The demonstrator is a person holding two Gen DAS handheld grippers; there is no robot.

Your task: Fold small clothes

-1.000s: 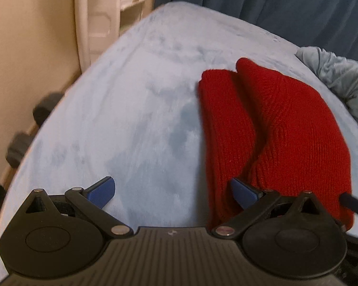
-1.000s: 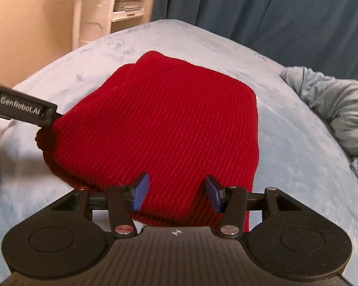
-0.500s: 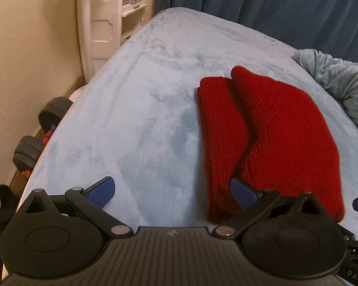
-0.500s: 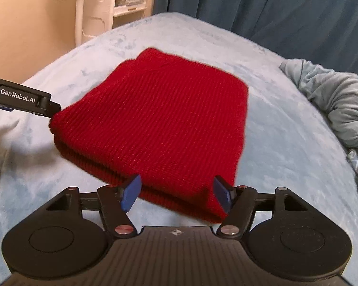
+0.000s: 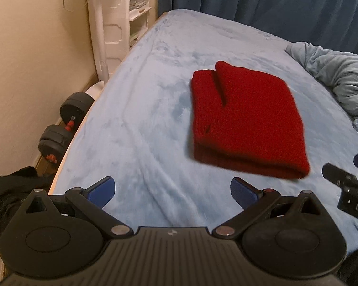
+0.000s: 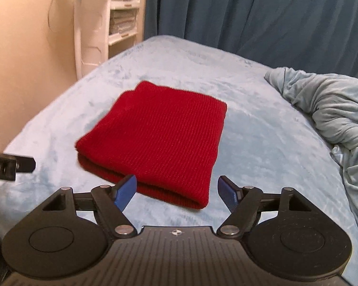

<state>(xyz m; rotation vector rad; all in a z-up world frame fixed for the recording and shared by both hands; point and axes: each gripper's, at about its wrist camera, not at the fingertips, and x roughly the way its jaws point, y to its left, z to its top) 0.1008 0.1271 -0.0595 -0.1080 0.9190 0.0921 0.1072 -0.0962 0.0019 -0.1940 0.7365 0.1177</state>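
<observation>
One red ribbed-knit garment [image 6: 155, 140], folded into a thick rectangle, lies mid-frame on the plush pale-blue bedcover [image 6: 250, 119]. Both the left gripper [image 5: 171, 190] and the right gripper [image 6: 176, 190], its jaws just widened, gape empty. Two dumbbells [image 5: 64, 128] sit left.

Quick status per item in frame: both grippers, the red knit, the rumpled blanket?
left gripper: open, nothing between the jaws.
right gripper: open, jaws have just been opening, empty, clear of the knit.
red knit garment: folded, lying flat on the bed.
light blue blanket: crumpled in a heap, unfolded.
</observation>
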